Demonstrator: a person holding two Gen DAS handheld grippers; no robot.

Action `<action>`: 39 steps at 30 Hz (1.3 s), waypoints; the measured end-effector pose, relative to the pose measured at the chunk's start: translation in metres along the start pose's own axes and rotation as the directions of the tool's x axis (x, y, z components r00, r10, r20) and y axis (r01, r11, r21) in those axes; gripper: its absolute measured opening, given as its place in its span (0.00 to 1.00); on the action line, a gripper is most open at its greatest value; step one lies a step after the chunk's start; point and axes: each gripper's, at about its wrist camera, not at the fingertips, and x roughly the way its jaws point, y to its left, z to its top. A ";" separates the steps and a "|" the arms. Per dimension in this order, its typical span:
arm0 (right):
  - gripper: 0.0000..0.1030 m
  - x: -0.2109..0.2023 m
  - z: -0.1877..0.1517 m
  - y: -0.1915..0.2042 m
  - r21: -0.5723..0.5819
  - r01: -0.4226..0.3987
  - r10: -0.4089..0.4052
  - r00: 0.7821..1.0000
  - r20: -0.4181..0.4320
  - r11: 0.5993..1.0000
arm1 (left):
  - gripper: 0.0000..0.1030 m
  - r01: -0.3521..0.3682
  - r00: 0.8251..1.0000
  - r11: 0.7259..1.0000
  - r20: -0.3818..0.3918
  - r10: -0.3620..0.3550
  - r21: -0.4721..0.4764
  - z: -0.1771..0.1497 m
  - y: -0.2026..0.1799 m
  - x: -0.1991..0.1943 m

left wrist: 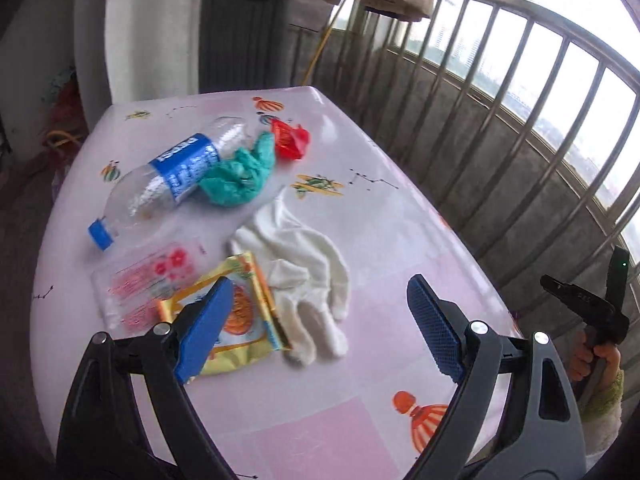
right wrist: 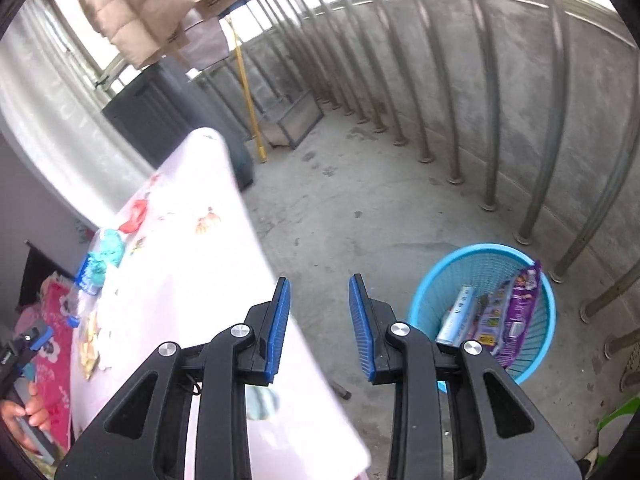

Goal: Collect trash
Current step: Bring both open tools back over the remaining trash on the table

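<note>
In the left wrist view, trash lies on the pink table (left wrist: 360, 240): a clear plastic bottle (left wrist: 160, 184) with a blue label, a teal crumpled wrap (left wrist: 240, 176), a red wrapper (left wrist: 290, 138), a white glove (left wrist: 304, 264), a yellow snack packet (left wrist: 240, 320) and a clear pink-printed bag (left wrist: 144, 284). My left gripper (left wrist: 320, 328) is open above the glove and packet, holding nothing. My right gripper (right wrist: 318, 320) is open and empty past the table's right edge (right wrist: 256, 248), over the floor. A blue bin (right wrist: 484, 308) at its right holds purple packets.
A metal railing (right wrist: 492, 120) and concrete wall run along the right. A yellow pole (right wrist: 248, 96) and a dark cabinet (left wrist: 244, 36) stand beyond the table. Clothes hang overhead (right wrist: 160, 4). Bare concrete floor (right wrist: 360, 208) lies between table and bin.
</note>
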 end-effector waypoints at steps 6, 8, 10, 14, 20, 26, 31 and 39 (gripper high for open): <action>0.29 0.030 -0.008 0.107 -0.156 -0.194 0.173 0.975 -0.140 0.968 | 0.81 -0.022 0.998 0.995 0.054 0.027 -0.096 -0.014 0.060 -0.021; 0.30 0.043 -0.015 0.137 -0.177 -0.243 0.208 0.959 -0.192 0.954 | 0.81 -0.021 0.997 0.994 0.068 0.028 -0.110 -0.017 0.072 -0.024; 0.34 0.055 -0.020 0.166 -0.208 -0.268 0.218 0.947 -0.234 0.941 | 0.81 -0.025 0.996 0.993 0.076 0.034 -0.115 -0.018 0.085 -0.025; 0.45 0.079 -0.025 0.211 -0.224 -0.319 0.247 0.923 -0.296 0.921 | 0.81 -0.048 0.995 0.989 0.083 0.060 -0.140 -0.016 0.115 -0.013; 0.46 0.114 -0.032 0.264 -0.257 -0.310 0.218 0.919 -0.329 0.916 | 0.52 -0.108 0.994 0.974 -0.014 0.108 -0.199 -0.012 0.157 0.035; 0.30 0.145 -0.047 0.290 -0.329 -0.267 0.140 0.922 -0.362 0.906 | 0.33 -0.095 0.995 0.975 -0.055 0.086 -0.199 -0.022 0.164 0.055; 0.14 0.144 -0.063 0.298 -0.362 -0.266 0.116 0.915 -0.387 0.893 | 0.24 -0.027 0.998 0.984 -0.068 0.015 -0.175 -0.033 0.147 0.052; 0.10 0.127 -0.079 0.287 -0.359 -0.264 0.108 0.910 -0.399 0.895 | 0.20 0.049 0.994 0.992 -0.093 -0.060 -0.115 -0.060 0.103 0.041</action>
